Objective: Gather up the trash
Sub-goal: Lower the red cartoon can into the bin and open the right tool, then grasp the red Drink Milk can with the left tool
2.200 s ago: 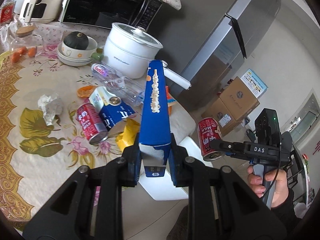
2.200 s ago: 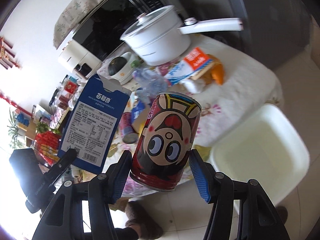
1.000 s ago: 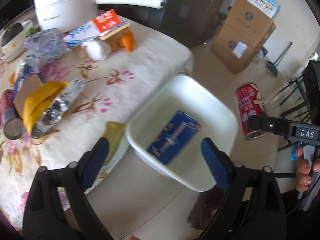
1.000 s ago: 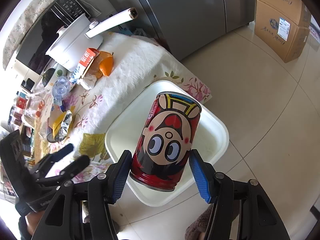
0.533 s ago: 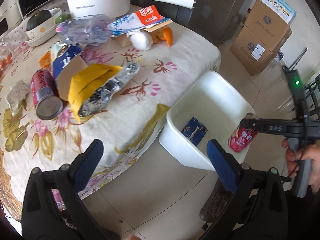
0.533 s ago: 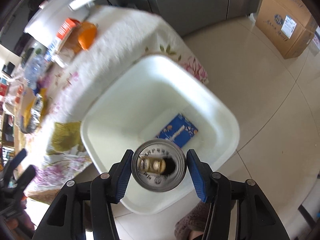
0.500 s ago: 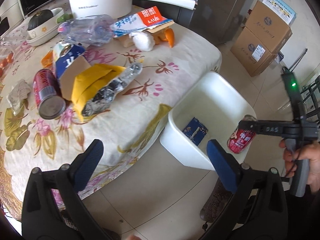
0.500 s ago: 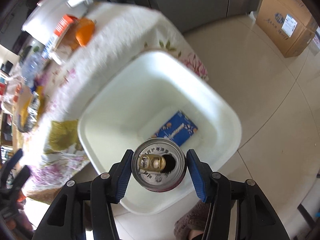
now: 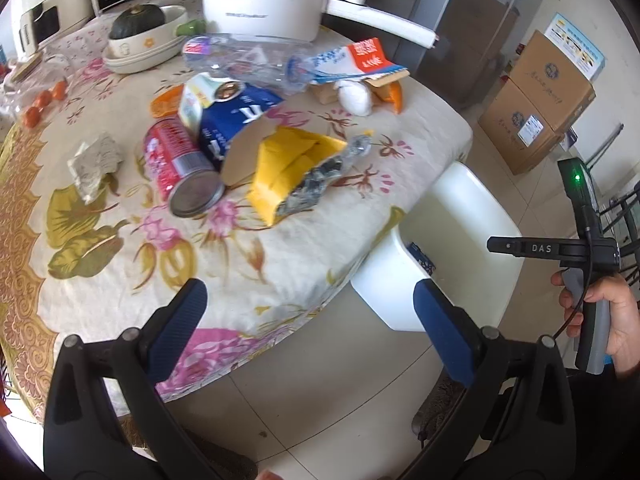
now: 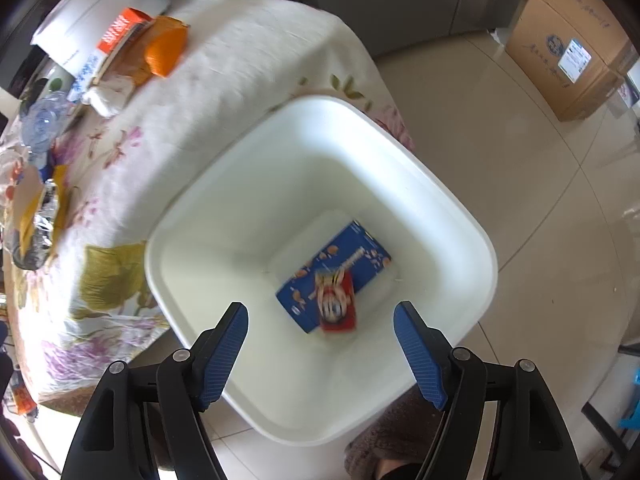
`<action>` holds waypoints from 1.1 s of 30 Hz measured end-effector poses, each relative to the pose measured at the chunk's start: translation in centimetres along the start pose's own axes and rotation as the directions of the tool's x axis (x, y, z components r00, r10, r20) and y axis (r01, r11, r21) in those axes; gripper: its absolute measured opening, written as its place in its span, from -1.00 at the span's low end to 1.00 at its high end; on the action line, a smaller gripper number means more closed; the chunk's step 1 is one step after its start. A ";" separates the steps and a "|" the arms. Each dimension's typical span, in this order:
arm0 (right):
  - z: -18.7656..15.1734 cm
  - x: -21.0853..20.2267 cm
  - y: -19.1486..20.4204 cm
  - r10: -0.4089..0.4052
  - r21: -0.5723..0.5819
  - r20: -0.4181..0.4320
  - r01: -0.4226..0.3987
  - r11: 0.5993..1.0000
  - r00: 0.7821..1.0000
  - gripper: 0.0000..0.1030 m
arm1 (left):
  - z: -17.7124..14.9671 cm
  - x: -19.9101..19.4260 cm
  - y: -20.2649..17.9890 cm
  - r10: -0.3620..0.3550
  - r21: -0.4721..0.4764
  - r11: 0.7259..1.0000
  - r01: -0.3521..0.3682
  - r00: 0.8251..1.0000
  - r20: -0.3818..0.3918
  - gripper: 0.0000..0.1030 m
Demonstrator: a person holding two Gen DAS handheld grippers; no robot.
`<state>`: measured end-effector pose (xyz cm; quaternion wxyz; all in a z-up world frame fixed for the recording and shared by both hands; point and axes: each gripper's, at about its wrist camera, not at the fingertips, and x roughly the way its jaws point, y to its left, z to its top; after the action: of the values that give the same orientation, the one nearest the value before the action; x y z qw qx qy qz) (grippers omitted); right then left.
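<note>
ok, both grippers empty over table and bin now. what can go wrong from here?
1. The red can on the table lies on its side beside the blue carton; a grab may roll it away.
2. The yellow bag overlaps the carton flap, so the left gripper could drag both.
3. The white bin sits tight against the hanging tablecloth; the right gripper, jaws opening above it, could snag the cloth.

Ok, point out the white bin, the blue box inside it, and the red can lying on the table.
white bin (image 10: 452,184): right wrist view, on its far-right rim.
blue box (image 10: 360,252): right wrist view, on its printed top face.
red can (image 9: 180,162): left wrist view, on its red side wall.
</note>
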<state>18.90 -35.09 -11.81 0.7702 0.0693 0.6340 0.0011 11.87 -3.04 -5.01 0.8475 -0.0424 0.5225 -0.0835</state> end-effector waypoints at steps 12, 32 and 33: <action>0.0 -4.1 5.9 0.087 -0.055 0.094 -0.082 0.995 0.992 0.60 | -0.9 -2.1 5.2 0.015 -0.118 0.993 -0.011 0.999 0.032 0.99; 0.0 -7.4 18.0 0.165 -0.276 0.225 -0.099 0.956 0.960 0.75 | -1.5 -2.3 12.8 0.136 -0.237 0.964 -0.123 0.990 0.037 0.99; 0.0 -7.3 18.4 0.165 -0.281 0.225 -0.098 0.955 0.960 0.75 | -1.3 -2.0 13.0 0.142 -0.233 0.964 -0.130 0.989 0.035 0.99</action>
<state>19.10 -17.57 -2.68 0.8432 0.0069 0.5217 0.1294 11.10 10.08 -5.90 0.8538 -0.1062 0.5083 0.0370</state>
